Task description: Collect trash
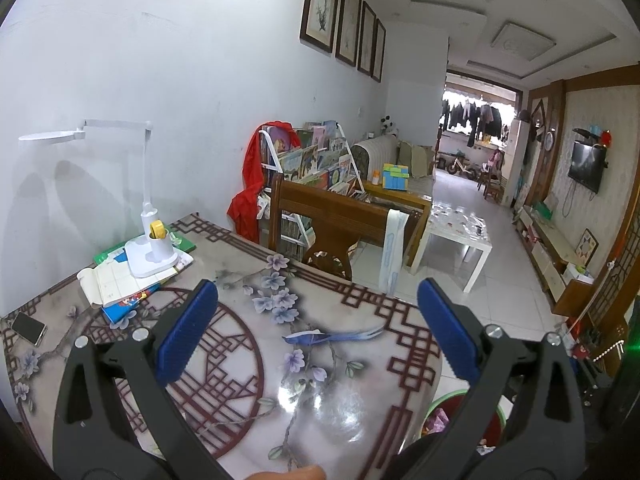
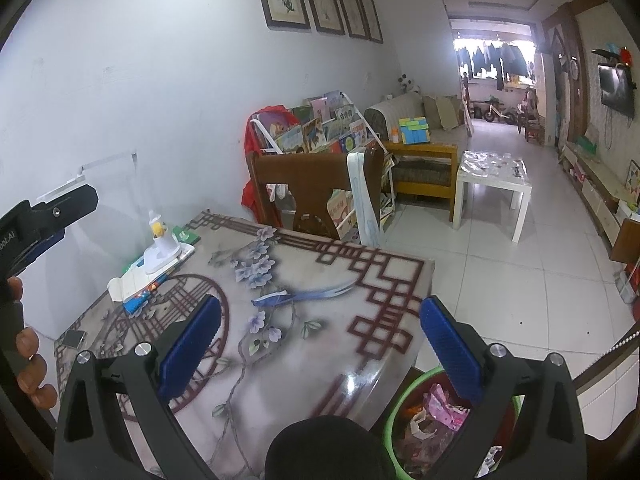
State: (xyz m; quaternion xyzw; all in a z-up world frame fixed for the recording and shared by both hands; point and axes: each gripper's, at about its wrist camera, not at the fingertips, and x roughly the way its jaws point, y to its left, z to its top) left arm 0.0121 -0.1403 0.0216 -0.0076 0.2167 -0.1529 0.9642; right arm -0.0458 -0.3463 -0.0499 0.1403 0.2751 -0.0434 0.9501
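Note:
My left gripper (image 1: 318, 300) is open and empty, held above the patterned table (image 1: 248, 360). My right gripper (image 2: 320, 316) is open and empty above the table's right front corner (image 2: 384, 280). A green-rimmed red trash bin (image 2: 408, 396) stands on the floor beside that corner, with pink wrappers (image 2: 440, 404) and paper scraps inside. The bin's rim also shows in the left wrist view (image 1: 448, 400). The left gripper also shows at the left edge of the right wrist view (image 2: 48, 216), held in a hand.
A white desk lamp (image 1: 148, 240) stands on books and papers (image 1: 120, 284) at the table's far left. A phone (image 1: 28, 328) lies near the left edge. A wooden chair (image 1: 316, 224) stands behind the table. A white side table (image 2: 496, 176) stands on the tiled floor.

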